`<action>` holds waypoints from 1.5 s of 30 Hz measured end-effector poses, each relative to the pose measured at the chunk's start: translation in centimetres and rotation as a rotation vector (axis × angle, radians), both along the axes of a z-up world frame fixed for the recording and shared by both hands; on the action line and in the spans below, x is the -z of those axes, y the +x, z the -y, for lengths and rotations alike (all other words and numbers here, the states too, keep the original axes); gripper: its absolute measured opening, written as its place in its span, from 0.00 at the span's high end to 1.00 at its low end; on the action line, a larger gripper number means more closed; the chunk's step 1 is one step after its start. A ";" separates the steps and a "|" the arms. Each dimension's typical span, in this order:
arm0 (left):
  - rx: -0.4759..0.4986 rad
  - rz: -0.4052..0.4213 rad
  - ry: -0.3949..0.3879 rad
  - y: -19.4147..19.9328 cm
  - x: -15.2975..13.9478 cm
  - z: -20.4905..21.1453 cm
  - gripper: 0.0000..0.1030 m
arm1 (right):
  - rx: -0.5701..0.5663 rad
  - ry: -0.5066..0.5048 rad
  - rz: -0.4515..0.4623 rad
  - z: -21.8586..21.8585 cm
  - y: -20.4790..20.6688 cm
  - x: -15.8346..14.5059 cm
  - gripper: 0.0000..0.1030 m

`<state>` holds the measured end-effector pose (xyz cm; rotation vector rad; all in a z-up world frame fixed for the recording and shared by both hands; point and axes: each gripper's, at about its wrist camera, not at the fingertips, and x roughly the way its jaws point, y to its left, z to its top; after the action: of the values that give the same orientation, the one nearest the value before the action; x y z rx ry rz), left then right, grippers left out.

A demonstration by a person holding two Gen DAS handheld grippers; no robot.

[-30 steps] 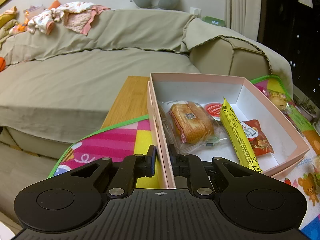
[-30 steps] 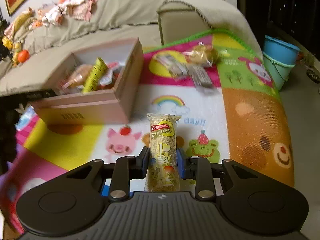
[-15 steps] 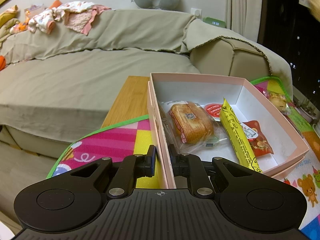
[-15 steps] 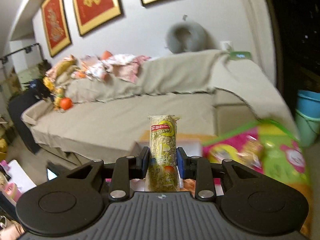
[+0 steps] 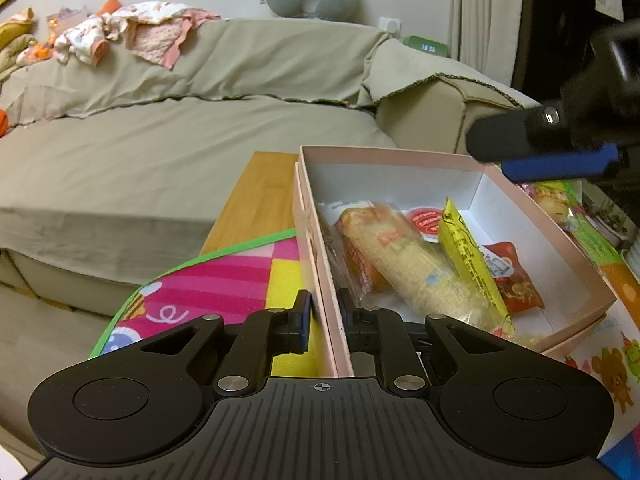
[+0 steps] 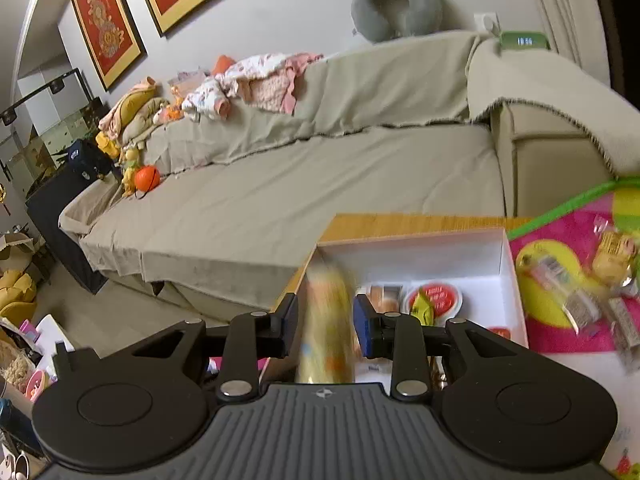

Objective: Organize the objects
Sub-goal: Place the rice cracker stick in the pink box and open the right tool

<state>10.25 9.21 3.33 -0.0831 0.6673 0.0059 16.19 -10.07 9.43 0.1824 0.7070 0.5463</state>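
The left gripper [image 5: 324, 316] has its fingers closed on the near wall of the pink box [image 5: 592, 280], one finger outside and one inside. The right gripper [image 6: 326, 316] hovers above the box [image 6: 508, 276] with its fingers spread apart, and the blurred puffed-rice snack bar [image 6: 326, 320] sits between them, not pinched. In the left view the bar [image 5: 416, 264] lies in the box among a yellow packet [image 5: 468, 256] and a red packet [image 5: 516, 284].

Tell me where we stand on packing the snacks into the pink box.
Done: a yellow packet, a red packet and a red-lidded cup lie in the pink box. In hand: the left gripper clamps the box wall; the right gripper is open above it, and the blurred rice-cracker roll looks released into the box. Left: several wrapped snacks on the play mat.
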 end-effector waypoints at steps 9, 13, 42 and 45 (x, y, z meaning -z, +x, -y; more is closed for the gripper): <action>-0.001 -0.001 0.002 0.0 0.0 -0.1 0.85 | 0.065 -0.058 0.016 4.2 -0.9 0.7 0.70; -0.003 0.000 0.004 -0.1 0.1 -0.1 0.85 | 0.081 -0.080 -0.001 6.4 -1.0 1.5 0.70; -0.002 -0.008 0.015 -0.2 0.1 0.1 0.85 | -0.003 0.002 -0.150 3.2 2.8 5.3 0.62; -0.002 -0.008 0.016 -0.2 0.1 0.1 0.85 | 0.026 -0.020 -0.083 4.9 1.3 4.4 0.62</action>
<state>10.05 9.12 3.21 -0.0686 0.6747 0.0139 17.46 -15.00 5.07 0.1959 0.7894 0.5084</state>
